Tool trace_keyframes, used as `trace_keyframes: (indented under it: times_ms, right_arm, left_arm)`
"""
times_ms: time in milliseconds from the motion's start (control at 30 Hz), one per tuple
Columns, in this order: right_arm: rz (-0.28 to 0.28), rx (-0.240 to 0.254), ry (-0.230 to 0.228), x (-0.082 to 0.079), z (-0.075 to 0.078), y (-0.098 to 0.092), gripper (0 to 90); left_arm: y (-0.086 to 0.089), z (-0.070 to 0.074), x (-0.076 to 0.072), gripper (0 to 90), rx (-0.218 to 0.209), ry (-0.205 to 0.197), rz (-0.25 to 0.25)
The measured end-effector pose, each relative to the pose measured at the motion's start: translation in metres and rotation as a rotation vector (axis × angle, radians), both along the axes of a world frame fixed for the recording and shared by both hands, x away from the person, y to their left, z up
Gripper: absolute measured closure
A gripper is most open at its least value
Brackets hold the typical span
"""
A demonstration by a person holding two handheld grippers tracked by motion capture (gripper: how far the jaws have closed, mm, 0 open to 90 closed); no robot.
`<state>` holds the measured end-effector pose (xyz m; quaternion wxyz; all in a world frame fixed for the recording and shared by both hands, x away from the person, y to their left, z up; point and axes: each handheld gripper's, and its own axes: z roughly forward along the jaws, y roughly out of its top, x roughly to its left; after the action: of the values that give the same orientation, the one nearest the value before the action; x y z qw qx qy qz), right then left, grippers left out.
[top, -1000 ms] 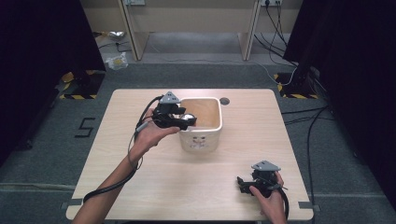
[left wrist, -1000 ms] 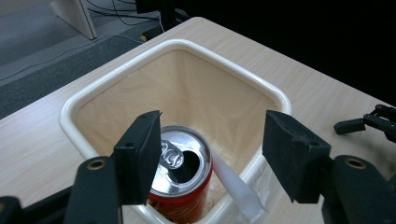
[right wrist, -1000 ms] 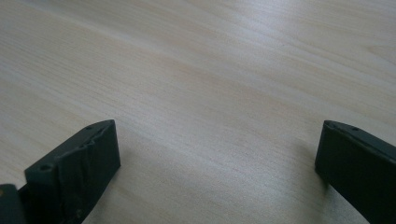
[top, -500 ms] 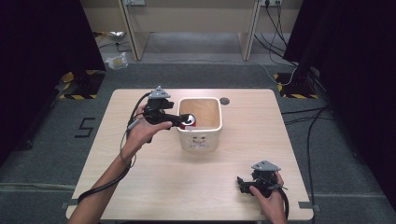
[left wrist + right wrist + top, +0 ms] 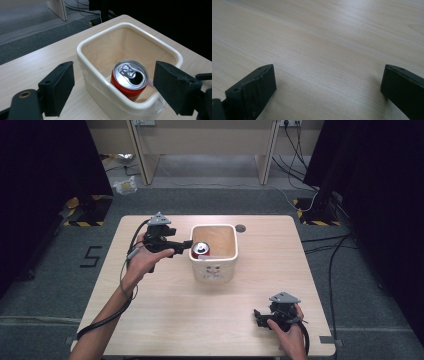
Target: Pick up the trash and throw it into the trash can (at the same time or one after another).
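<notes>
A red drink can (image 5: 201, 250) stands upright inside the cream bin (image 5: 214, 270) at mid-table, against the bin's left wall. My left gripper (image 5: 187, 244) hovers just left of the bin's rim and points at it. Its jaws have just been opening and now stand wide, with the pads touching nothing. In the left gripper view the can (image 5: 130, 77) shows its silver top inside the bin (image 5: 100, 42), beyond the spread jaws of the left gripper (image 5: 113, 82). My right gripper (image 5: 257, 316) rests open at the table's front right, and in the right gripper view this gripper (image 5: 328, 80) faces bare wood (image 5: 312, 37).
The pale wooden table (image 5: 150, 320) has a small dark round hole (image 5: 240, 227) behind the bin. A cable trails from the left gripper along the forearm. Dark curtains, desk legs and floor cables surround the table.
The left gripper has drawn back leftward from over the bin and its jaws have spread. The can now stands free in the bin. The right gripper has not moved.
</notes>
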<state>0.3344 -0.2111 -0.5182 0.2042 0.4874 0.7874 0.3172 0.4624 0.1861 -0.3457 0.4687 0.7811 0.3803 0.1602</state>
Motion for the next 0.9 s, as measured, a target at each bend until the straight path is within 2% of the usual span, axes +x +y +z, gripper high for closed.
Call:
trace_keyframes:
  times_ms: [567, 900]
  right_arm:
    - [0.000, 0.000, 0.000, 0.000, 0.000, 0.000, 0.3]
    - [0.000, 0.000, 0.000, 0.000, 0.000, 0.000, 0.3]
  left_arm:
    - [0.025, -0.017, 0.000, 16.7, -0.041, 0.004, 0.023]
    - [0.037, -0.029, -0.003, 16.7, -0.049, 0.015, 0.040]
